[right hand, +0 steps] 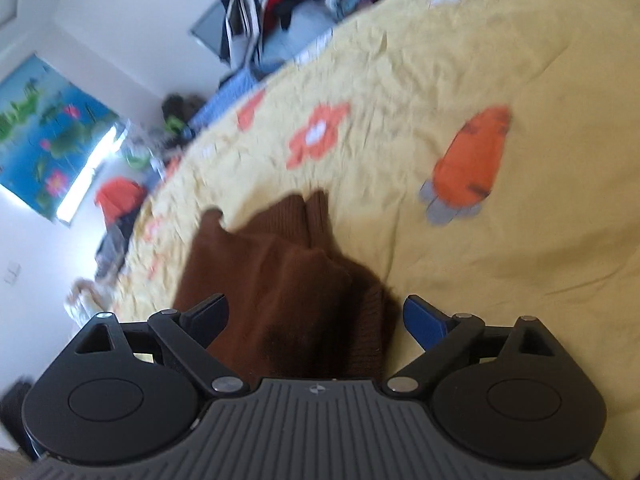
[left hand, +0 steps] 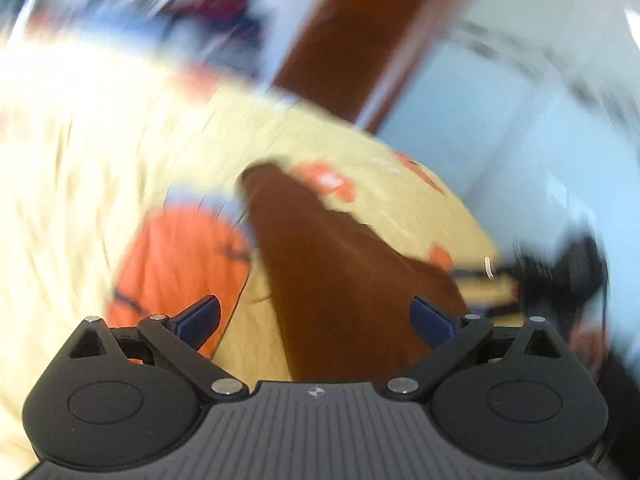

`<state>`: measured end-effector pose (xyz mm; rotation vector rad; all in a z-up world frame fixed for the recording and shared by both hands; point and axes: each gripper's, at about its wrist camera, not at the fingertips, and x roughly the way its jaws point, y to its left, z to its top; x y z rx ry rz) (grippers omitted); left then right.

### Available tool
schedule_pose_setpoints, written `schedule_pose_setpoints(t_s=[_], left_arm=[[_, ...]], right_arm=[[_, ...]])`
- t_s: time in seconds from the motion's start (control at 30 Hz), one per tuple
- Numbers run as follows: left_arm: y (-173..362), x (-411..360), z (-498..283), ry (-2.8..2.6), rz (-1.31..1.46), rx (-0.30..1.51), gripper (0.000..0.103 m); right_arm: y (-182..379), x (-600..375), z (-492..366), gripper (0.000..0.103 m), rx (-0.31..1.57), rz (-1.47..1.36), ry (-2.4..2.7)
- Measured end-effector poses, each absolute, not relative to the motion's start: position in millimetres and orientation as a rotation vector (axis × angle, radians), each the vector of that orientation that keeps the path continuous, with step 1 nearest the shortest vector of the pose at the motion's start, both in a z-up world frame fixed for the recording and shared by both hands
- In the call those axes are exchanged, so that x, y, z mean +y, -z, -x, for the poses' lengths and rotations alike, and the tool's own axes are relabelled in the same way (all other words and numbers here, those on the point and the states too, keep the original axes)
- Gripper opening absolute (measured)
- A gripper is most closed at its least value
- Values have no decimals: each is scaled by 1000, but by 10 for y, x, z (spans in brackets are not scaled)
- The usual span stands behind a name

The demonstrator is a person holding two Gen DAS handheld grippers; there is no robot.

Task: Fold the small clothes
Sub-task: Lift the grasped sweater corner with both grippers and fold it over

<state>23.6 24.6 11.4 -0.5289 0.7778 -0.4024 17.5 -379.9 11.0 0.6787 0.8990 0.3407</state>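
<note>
1. The brown knit garment [right hand: 280, 280] lies on the yellow bedspread [right hand: 500, 240] just ahead of both wrist cameras. In the right view it is bunched into a few thick layers, with a ribbed edge pointing away from the camera; in the left view the same cloth [left hand: 328, 272] runs as a long narrow strip, much blurred.

2. The right tongs [right hand: 316, 320] stand wide, one pad on each side of the near end of the garment, and neither pad presses on it. The left tongs [left hand: 316, 320] are wide too, with the brown strip between them but not gripped. Nothing is held by either.

3. The step in hand looks like re-gripping for the next fold. I judge the garment only partly folded, since its layers sit uneven and lumpy.

4. To do it well, hold the left tongs steady before closing; that view is too smeared to pick an edge.

5. Close each pair of tongs on one outer edge only, catching all the layers there, so that no loose flap drags.

6. Keep the cloth low over the bedspread while carrying it across, and lay edge on edge.

7. The orange carrot print [right hand: 472, 160] and the flower print [right hand: 318, 136] lie well apart from the garment and should not be mistaken for clothes.
</note>
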Motion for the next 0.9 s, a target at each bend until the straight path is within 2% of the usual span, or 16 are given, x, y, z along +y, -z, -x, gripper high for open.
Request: schedule_pose_setpoints(t_s=[0.07,0.1,0.13,0.17,0.2,0.23,0.27,0.33,0.57,0.6,0.63,0.7,0.73,0.77,0.83,0.9], left_arm=[[106,268,-562,416,708,874,100],[136,256,-636,426,744,847,100],[156,199,-740,436,750,860,100],[177,131,-842,457,753,878,99],[188,98,-934,470,751,888,91],[212,44,-1020,484,739,914,55],[235,-51,-1114,475,701,958,34],[210,-92,-1175,470,643,966,23],[-324,40,-987,495,340,865,21],[-306,55,-993,468,290,868,22],[-236,77,-986,440,256,888,25],[-143,106,-910,398,223,908,34],[-181,131,-802,370,216,881,49],[-267,139,-660,338,188,841,55],[-462,59,-330,311,79,714,60],[-597,-117,-46,355,-36,600,65]], right_arm=[[-68,-3709,-241,96,883,-667,-356],[-75,-3687,-247,94,876,-667,-360],[-65,-3661,-282,88,882,-667,-362],[-67,-3651,-289,75,881,-660,-364],[-63,-3649,-278,63,883,-646,-362],[-32,-3650,-287,35,900,-641,-354],[13,-3697,-260,33,919,-661,-355],[110,-3787,-193,30,900,-749,-368],[217,-3650,111,30,855,-947,-427],[251,-3575,130,30,857,-963,-447],[294,-3490,133,26,866,-961,-459],[312,-3370,120,29,846,-918,-463],[277,-3359,85,39,858,-906,-467],[218,-3371,34,52,883,-898,-466],[-7,-3469,-4,64,854,-848,-397],[-296,-3525,-35,64,764,-760,-347]])
